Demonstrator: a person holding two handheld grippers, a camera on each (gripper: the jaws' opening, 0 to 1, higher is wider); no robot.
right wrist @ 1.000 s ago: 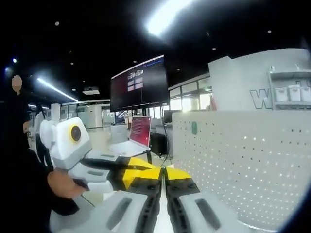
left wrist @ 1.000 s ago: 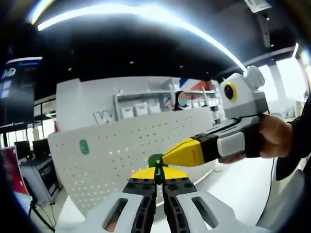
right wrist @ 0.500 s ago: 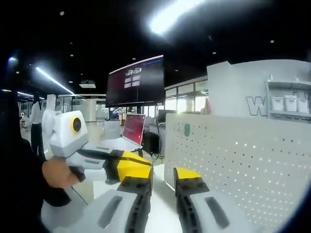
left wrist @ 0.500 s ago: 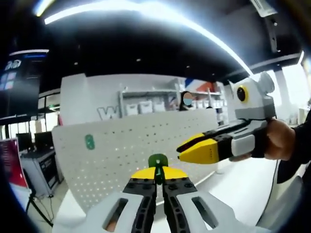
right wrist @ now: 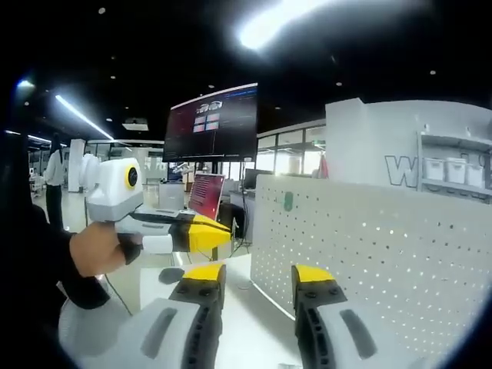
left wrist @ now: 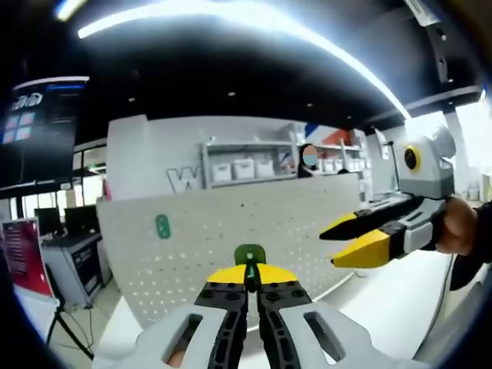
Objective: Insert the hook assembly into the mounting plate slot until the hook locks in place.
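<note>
Green plastic is poking up between the yellow tips of the left gripper (left wrist: 247, 274): this is the small green hook assembly (left wrist: 249, 256), and the jaws are squeezing it tight. Behind it, in the left gripper view, the big white mounting plate full of little holes (left wrist: 231, 238) is standing upright on the white table (left wrist: 388, 296). A second small green hook (left wrist: 163, 226) is sitting on the plate, far to the left. The right gripper (left wrist: 355, 240) is reaching in from the right of this view with its jaws apart, holding nothing.

The right gripper view is showing things the other way round. The right gripper (right wrist: 258, 275) is rising from the bottom with a wide gap between its tips, and the left gripper (right wrist: 219, 231) is coming in from the left, held by a hand (right wrist: 96, 247). The hook it holds is too hidden to make out here.

A second ago the right gripper's jaws were shut, right by the hook. Now they are spreading wide and pulling away to the right.
</note>
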